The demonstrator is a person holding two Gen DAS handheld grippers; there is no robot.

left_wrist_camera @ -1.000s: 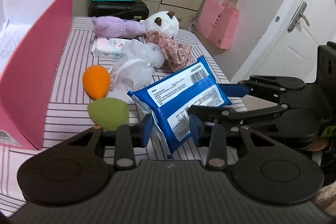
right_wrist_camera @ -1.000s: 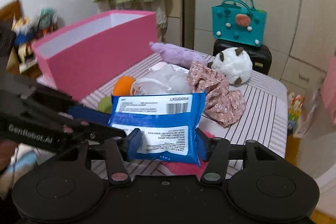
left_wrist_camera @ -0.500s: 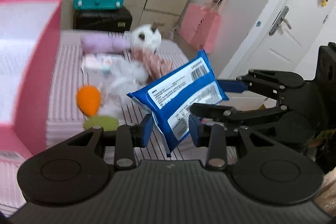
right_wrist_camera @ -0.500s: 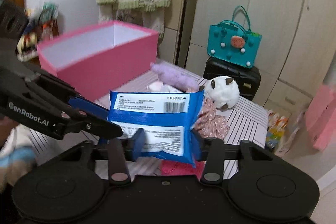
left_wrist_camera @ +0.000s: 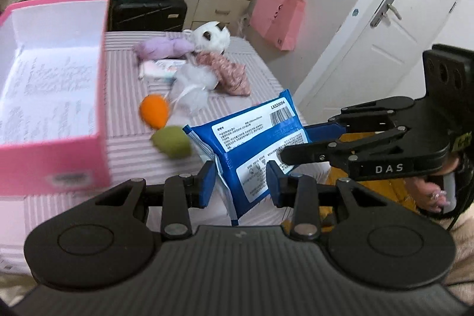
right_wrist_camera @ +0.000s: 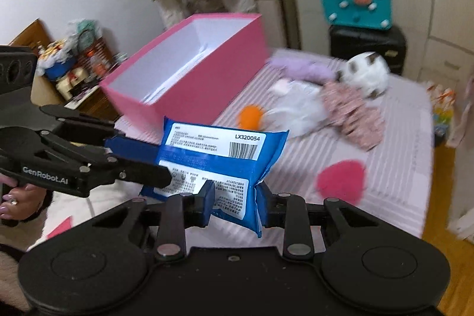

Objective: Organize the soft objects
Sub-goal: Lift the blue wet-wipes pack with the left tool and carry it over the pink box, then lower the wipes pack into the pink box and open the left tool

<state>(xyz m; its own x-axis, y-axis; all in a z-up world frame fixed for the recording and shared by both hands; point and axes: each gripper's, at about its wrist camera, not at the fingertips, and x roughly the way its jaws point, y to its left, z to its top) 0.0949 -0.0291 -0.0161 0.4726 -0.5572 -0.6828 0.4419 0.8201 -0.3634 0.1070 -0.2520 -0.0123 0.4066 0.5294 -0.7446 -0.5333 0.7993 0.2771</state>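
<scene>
The left gripper [left_wrist_camera: 240, 182] is clamped on one end of the blue plastic wipes pack [left_wrist_camera: 251, 147], held clear above the striped bed; the right gripper [right_wrist_camera: 237, 197], jaws closing, apparently pinches its other end. The open pink cardboard box [left_wrist_camera: 59, 108] lies ahead-left.

Open pink box [right_wrist_camera: 189, 73] beside toy-cluttered striped bed [left_wrist_camera: 124, 120].

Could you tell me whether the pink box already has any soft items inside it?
No, the pink box shows only its bare white lining; the toys lie on the striped bed.
</scene>
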